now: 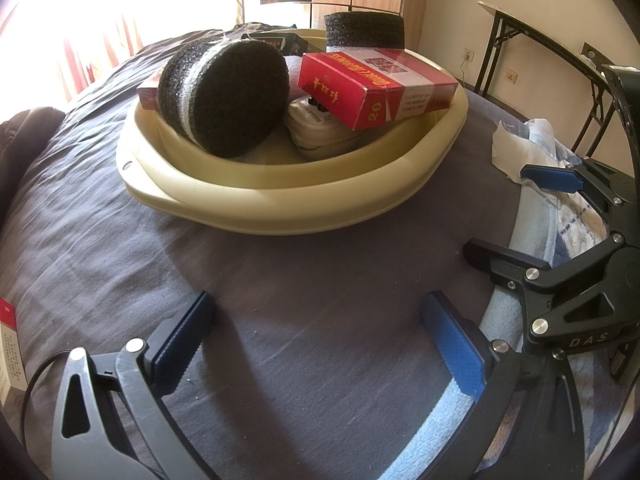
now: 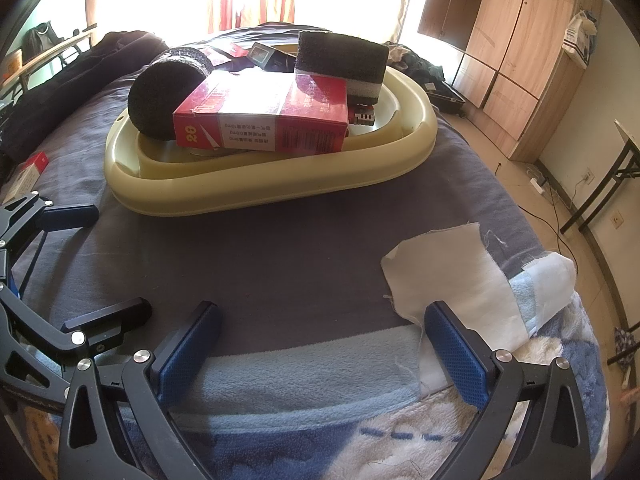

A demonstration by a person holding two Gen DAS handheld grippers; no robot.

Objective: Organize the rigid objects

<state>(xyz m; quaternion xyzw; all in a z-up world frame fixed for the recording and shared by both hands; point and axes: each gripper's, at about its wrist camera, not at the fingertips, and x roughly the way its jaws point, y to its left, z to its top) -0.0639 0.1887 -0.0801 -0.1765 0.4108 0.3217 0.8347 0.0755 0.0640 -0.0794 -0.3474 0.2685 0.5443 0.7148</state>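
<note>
Cream basin (image 1: 280, 204) sits on the grey bedsheet (image 1: 280, 320), at about twelve o'clock from both of my grippers and well apart from them. Inside it I see a red carton (image 1: 372, 84) lying tilted across the top, resting partly on a white object (image 1: 316, 128) underneath. At nine o'clock from the carton a round black foam disc (image 1: 228, 96) leans on its edge against the basin wall; at twelve o'clock a second black foam block (image 1: 364, 30) stands near the far rim.

My left gripper (image 1: 316, 340) is spread wide with nothing between its blue pads, hanging over bare sheet. My right gripper (image 2: 320, 344) is equally wide apart and holds nothing; a white cloth (image 2: 452, 276) lies beside its right finger, over the light blue blanket (image 2: 280, 368).

Out at nine o'clock in the right wrist view, a small red-and-white box (image 2: 30, 170) lies on the sheet, apart from the basin. Wooden wardrobes (image 2: 520, 52) stand at two o'clock.
</note>
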